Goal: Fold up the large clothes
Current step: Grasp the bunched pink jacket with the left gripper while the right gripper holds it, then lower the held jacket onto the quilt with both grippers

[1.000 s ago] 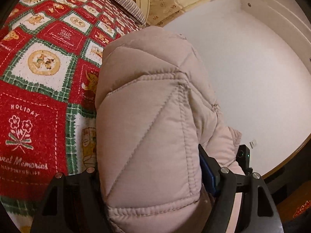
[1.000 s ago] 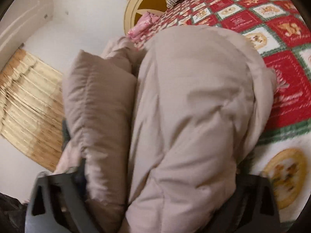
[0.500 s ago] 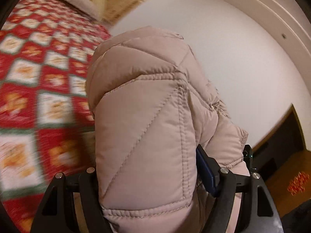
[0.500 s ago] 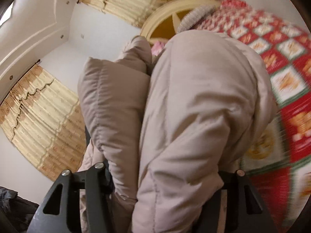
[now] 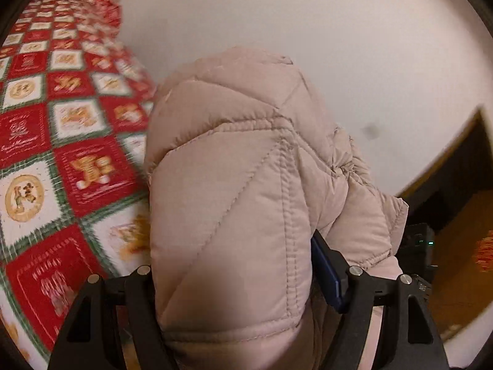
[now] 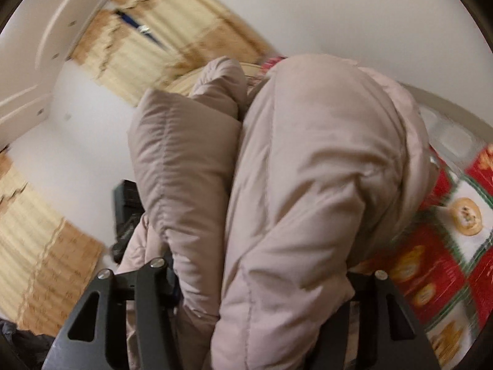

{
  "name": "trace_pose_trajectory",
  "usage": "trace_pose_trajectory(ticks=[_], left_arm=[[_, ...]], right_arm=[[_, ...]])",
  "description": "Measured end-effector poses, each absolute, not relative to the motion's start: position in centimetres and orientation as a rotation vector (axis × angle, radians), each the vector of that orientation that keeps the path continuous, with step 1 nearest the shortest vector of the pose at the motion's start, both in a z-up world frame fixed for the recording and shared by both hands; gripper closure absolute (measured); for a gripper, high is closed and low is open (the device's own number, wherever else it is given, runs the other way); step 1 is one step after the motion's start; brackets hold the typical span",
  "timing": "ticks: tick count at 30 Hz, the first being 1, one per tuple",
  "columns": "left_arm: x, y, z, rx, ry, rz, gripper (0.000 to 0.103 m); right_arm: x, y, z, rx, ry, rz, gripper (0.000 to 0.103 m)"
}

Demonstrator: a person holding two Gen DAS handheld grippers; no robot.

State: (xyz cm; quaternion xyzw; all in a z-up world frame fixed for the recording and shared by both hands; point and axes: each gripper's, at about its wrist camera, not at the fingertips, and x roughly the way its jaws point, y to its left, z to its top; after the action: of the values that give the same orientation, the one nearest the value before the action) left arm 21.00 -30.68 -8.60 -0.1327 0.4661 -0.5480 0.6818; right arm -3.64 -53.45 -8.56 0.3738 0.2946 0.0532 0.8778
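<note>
A bulky beige quilted puffer jacket (image 5: 240, 185) is bunched into a thick bundle and fills the middle of both wrist views. My left gripper (image 5: 237, 277) is shut on one folded, stitched part of it, with a black finger on each side. My right gripper (image 6: 265, 274) is shut on another thick part of the jacket (image 6: 308, 154), where two padded rolls lie side by side between the fingers. The bundle hangs in the air beside the bed and hides the fingertips of both grippers.
A red, green and white holiday patchwork bedspread (image 5: 61, 123) covers the bed, at the left in the left view and as the bedspread (image 6: 446, 262) at the right in the right view. White wall (image 5: 308, 30), yellow curtains (image 6: 138, 55) and a dark doorway (image 5: 456, 185) surround it.
Both grippers have swung sideways and slightly up with the jacket; the bed has slid toward the frame edges and more wall shows. The right gripper's fingers drew closer together on the bundle.
</note>
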Motion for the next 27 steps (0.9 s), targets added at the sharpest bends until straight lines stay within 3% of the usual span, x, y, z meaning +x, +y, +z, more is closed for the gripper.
trace_pose_trajectory(ticks=[6, 10, 15, 19, 22, 27], left_arm=[[23.3, -30.1, -11.5, -0.372, 1.120, -1.115, 0.023], [23.3, -29.9, -11.6, -0.326, 1.097, -1.016, 0.012], [23.4, -30.9, -9.6, -0.186, 1.014, -0.970, 0.012], [23.0, -30.5, -7.5, -0.145, 0.968, -0.906, 0.012], [22.3, -29.4, -5.7, -0.172, 0.925, -0.891, 0.012], [18.8, -29.2, -3.2, -0.093, 0.811, -0.874, 0.012]], right_arm=[[-0.3, -57.6, -16.5, 0.938, 0.620, 0.108, 0.038], [1.4, -58.2, -16.8, 0.915, 0.631, 0.095, 0.029], [-0.3, -58.7, -14.6, 0.911, 0.656, 0.045, 0.021], [-6.0, -58.6, -9.9, 0.830, 0.545, -0.103, 0.022], [-9.4, -56.5, -6.1, 0.657, 0.503, -0.197, 0.039], [-9.9, -51.1, -1.3, 0.384, 0.477, -0.279, 0.039]])
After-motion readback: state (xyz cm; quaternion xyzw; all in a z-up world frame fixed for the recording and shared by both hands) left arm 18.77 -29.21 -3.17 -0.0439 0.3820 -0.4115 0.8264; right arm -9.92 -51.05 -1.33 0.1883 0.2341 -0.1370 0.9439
